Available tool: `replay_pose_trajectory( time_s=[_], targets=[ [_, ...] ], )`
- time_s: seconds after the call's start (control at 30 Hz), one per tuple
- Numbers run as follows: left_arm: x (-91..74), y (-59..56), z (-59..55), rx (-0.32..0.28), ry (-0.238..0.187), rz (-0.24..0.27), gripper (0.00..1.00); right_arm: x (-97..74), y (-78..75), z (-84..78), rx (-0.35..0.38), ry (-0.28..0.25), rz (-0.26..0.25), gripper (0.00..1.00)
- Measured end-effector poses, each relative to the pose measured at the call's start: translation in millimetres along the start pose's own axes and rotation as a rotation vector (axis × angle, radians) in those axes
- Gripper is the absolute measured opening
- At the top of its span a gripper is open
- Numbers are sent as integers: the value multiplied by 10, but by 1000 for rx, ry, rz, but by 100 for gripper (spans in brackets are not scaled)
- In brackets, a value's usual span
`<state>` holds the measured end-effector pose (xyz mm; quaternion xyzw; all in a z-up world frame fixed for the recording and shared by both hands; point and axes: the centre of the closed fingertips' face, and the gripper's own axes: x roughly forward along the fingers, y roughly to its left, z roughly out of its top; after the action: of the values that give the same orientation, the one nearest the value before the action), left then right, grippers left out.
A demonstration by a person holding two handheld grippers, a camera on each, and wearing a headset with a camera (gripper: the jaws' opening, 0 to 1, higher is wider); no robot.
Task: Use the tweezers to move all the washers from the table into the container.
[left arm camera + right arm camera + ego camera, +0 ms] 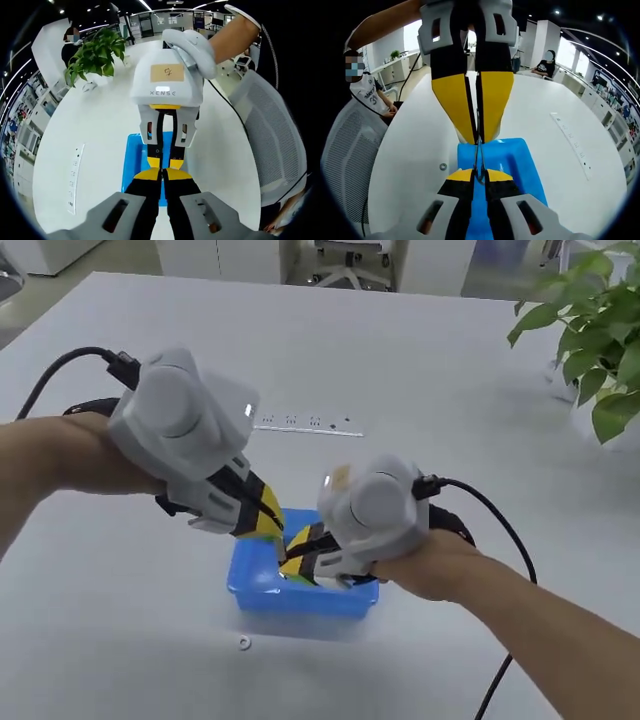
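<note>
Both grippers meet tip to tip over the blue container (262, 585). My left gripper (272, 530) comes in from the left and my right gripper (295, 565) from the right. In the right gripper view thin metal tweezers (479, 155) run from my right gripper (479, 176) up into the left gripper (479, 137); both sets of yellow-tipped jaws are shut on them. One small washer (244, 642) lies on the table just in front of the container, left of the blue container (512, 160) in the right gripper view, washer (443, 166). The container's inside is mostly hidden.
A white power strip (308, 424) lies flat behind the container. A green plant (600, 330) stands at the table's far right. A mesh chair (270, 135) sits beside the table. People sit in the background of the gripper views.
</note>
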<state>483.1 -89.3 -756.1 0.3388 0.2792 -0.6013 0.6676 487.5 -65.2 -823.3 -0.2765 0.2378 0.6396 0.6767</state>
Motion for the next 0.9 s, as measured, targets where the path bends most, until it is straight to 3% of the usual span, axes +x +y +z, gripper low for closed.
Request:
replay_pose_trajectory(
  time_s=[0.6,0.9],
  targets=[
    [267,97,-155,-24,7,-4,6,183,-93,-251,26,39,30,10],
    [294,116,-150,-32,-1,3,6,191,-101,-278,33,38,35,11]
  ],
)
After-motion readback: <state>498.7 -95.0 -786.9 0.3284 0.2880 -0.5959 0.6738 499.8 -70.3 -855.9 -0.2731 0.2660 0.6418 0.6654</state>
